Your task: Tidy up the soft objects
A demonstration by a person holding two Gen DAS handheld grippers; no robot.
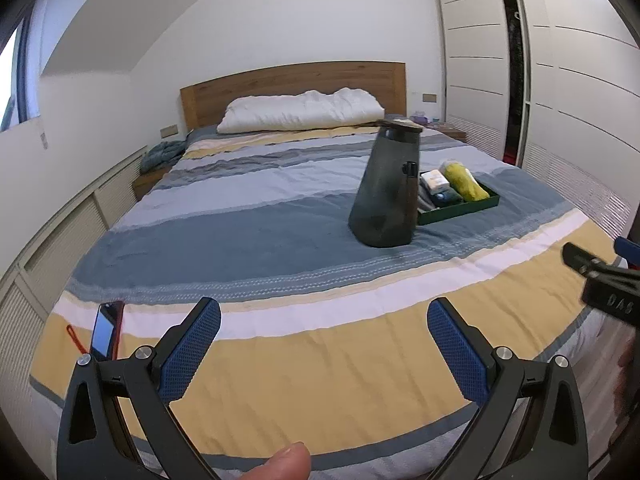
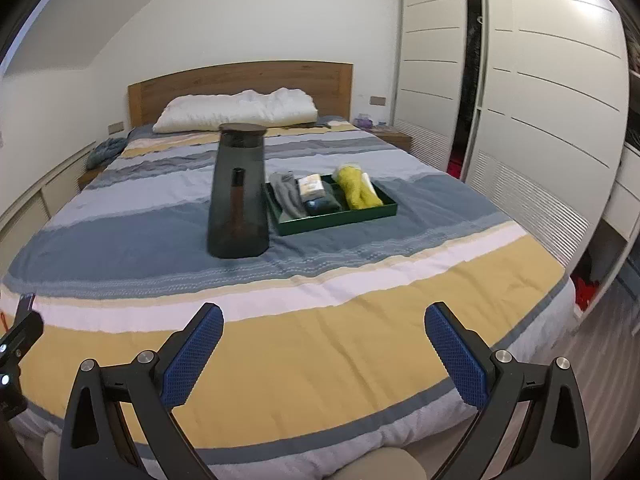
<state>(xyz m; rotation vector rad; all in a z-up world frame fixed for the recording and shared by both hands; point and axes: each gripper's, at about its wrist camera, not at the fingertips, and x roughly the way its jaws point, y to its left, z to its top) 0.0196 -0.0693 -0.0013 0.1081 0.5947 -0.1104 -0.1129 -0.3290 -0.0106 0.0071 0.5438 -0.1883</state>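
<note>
Hovering over the bed (image 2: 320, 344), your left hand-held gripper (image 1: 324, 344) and right hand-held gripper (image 2: 324, 348), both spread wide, empty, well short of the green tray (image 2: 340, 220).

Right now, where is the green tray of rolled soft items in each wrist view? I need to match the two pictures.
Left wrist view: the green tray is right of centre on the bed, partly hidden behind the tall dark container.
Right wrist view: the green tray is near the centre, fully visible, just right of the tall dark container.
Shared landmark: the wooden headboard behind the white pillow.
</note>
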